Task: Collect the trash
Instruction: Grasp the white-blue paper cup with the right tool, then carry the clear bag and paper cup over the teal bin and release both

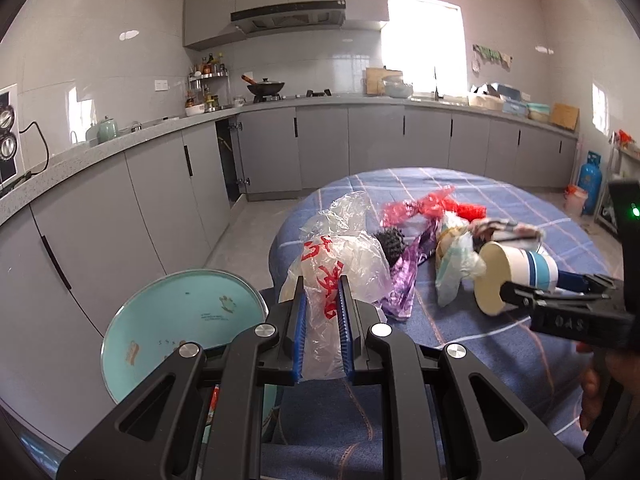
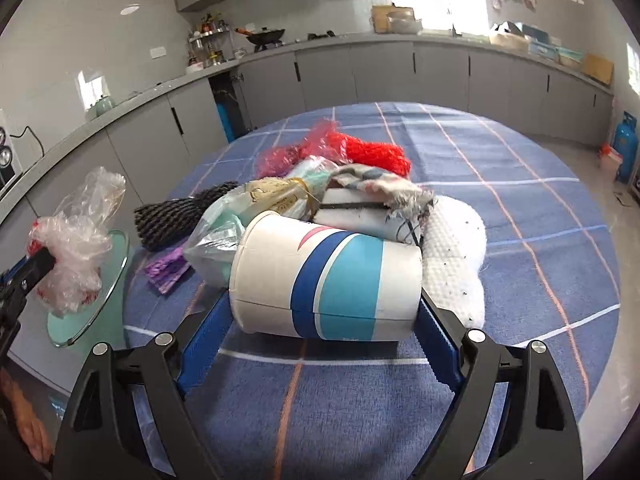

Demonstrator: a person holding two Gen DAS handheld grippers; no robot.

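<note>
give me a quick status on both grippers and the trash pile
Left gripper shut on clear plastic bag. Right gripper open, paper cup lying sideways between its jaws. Rest of trash pile on the blue tablecloth, nothing blocking.

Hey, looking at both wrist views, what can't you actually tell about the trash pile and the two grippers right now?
- Cup inside: its side faces the right view; in the left view only its base shows.
- Right hand-held gripper: pad contact with the cup is unclear, the cup hides it.
- Red print on the plastic bag: crumpled, unreadable in the left view.
- Bottom of the pile: covered by the cloth and wrappers.
- Teal bin: the left hand-held gripper blocks it.
</note>
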